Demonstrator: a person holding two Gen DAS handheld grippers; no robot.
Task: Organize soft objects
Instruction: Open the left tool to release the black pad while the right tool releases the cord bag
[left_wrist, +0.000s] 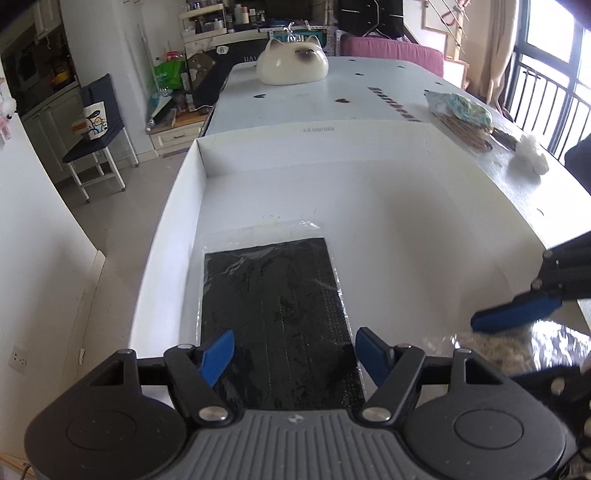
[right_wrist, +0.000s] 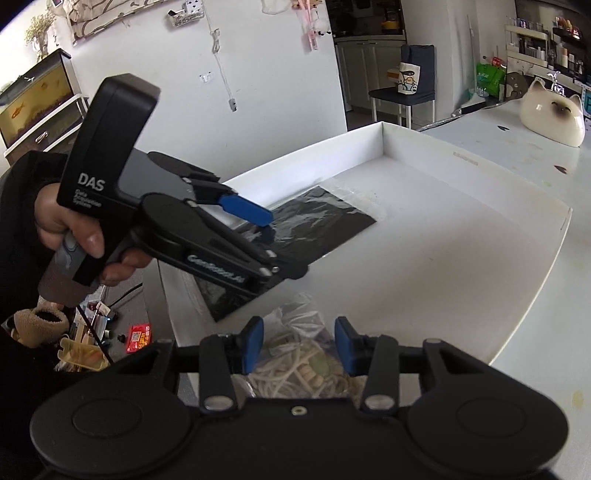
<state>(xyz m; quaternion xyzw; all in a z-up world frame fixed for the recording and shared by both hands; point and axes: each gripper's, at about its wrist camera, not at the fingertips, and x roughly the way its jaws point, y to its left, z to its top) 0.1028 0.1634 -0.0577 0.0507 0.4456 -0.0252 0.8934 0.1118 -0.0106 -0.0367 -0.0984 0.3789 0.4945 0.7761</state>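
We hold the left gripper (left_wrist: 294, 350) w/ fingers spread, above the near end of the black packet (left_wrist: 280, 314), pads not touching it. The packet lies flat in the white tray (left_wrist: 192, 206), along its left wall. We hold the right gripper (right_wrist: 299, 341) partly closed around the clear bag of cord (right_wrist: 303, 365); can't tell if the pads press it. Ahead & right of both, the tray floor is bare up to the far wall. Beyond the tray, the cat-shaped pot (left_wrist: 292, 62) sits on the table (left_wrist: 332, 96).

bright window daylight, fisheye-curved edges, plastic glare
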